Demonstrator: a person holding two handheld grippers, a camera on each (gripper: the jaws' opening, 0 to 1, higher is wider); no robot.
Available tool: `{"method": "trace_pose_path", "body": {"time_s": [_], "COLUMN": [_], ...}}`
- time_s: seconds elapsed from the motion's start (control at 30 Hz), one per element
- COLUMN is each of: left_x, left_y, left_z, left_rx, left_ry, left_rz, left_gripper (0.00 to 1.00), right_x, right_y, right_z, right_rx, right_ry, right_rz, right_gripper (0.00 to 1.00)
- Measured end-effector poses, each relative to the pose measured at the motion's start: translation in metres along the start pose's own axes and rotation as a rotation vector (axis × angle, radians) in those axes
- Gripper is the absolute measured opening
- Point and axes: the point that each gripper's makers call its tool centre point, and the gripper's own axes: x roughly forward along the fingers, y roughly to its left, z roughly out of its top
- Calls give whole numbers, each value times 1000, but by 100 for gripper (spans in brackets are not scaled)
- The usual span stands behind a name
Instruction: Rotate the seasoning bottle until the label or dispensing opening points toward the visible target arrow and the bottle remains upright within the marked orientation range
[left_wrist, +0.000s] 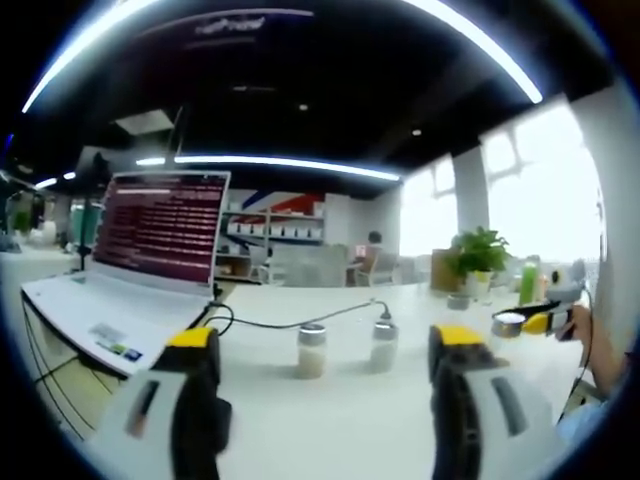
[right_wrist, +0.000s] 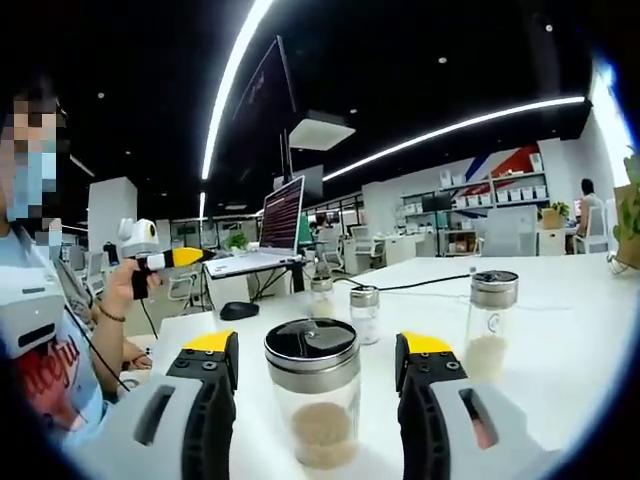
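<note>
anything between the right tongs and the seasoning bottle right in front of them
Nothing visible stands in the way. In the right gripper view the seasoning bottle already sits in the gap of the open right tongs, their jaws flanking it on either side. The other shakers, such as the tall shaker, stand farther back on the white table.

white table | dark ceiling, light strips | bright windows | wall shelves

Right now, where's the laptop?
In the left gripper view the open laptop sits at the left end of the white table, left of two seasoning bottles. In the right gripper view it's far back, left of centre.
</note>
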Motion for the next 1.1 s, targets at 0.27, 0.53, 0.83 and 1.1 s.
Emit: {"method": "trace_pose_path", "body": {"time_s": [0.27,0.53,0.83,1.1], "left_x": [0,-1,0,1], "left_y": [-1,5,3,0], "left_z": [0,-1,-2,-3], "left_rx": [2,-4,0,1], "left_ry": [2,3,5,8], "left_rz": [-10,9,3,-6], "left_gripper": [91,91,91,90], "right_x": [10,17,10,13], "right_y": [2,5,1,-2], "right_z": [-6,-9,-5,-5], "right_rx": [-11,-26,7,23], "right_ry": [30,46,-6,-15], "right_rz": [17,41,54,47], "right_gripper": [59,56,53,50]}}
